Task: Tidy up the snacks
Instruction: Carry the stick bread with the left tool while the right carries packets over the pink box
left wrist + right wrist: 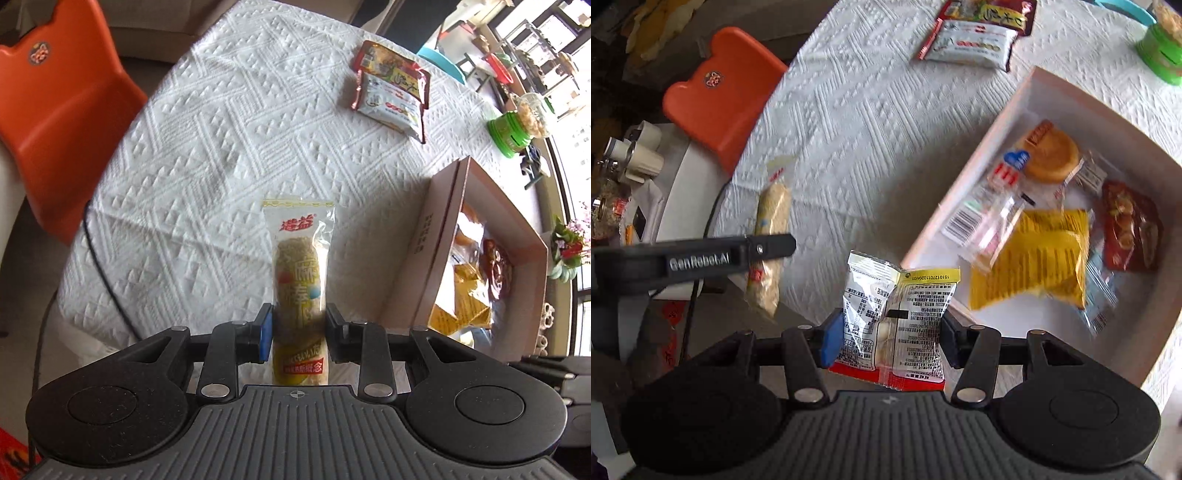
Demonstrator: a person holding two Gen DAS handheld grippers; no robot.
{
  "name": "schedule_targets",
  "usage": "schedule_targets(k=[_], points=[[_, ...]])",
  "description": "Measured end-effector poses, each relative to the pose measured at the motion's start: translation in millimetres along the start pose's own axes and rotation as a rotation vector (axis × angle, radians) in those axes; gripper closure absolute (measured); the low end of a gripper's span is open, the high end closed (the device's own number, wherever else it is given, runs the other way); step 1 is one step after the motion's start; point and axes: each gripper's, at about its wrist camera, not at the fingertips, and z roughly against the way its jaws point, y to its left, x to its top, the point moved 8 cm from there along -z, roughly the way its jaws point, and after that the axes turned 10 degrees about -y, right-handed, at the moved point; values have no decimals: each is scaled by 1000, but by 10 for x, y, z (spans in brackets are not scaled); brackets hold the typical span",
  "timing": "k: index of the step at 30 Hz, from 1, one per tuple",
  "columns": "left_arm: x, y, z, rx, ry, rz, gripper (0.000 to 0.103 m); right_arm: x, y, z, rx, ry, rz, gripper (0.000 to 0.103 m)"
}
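**Two grippers, one snack each, over the table**

Left gripper [298, 328] clamps one long sesame-stick packet [300, 273], upright between its pads. Right gripper [890, 339] grips one white printed snack packet [897, 314] beside the open box's [960, 177] near corner. Box holds about five packets. Two stacked packets [391, 96] lie near the table's far edge, by one green-lidded jar [517, 127].

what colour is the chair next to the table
Orange, with a small round emblem on its backrest. The chair shows best in the left wrist view.
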Motion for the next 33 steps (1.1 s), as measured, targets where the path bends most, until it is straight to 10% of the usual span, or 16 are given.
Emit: schedule_targets(k=[7, 19, 33], points=[[74, -316, -198, -24, 7, -22, 70, -185, -566, -73, -52, -11, -96, 57], [376, -485, -159, 3, -24, -84, 70, 669, -863, 29, -110, -211, -85, 58], [156, -1358, 172, 33, -110, -140, 70, -46, -955, 463, -25, -198, 8, 58]])
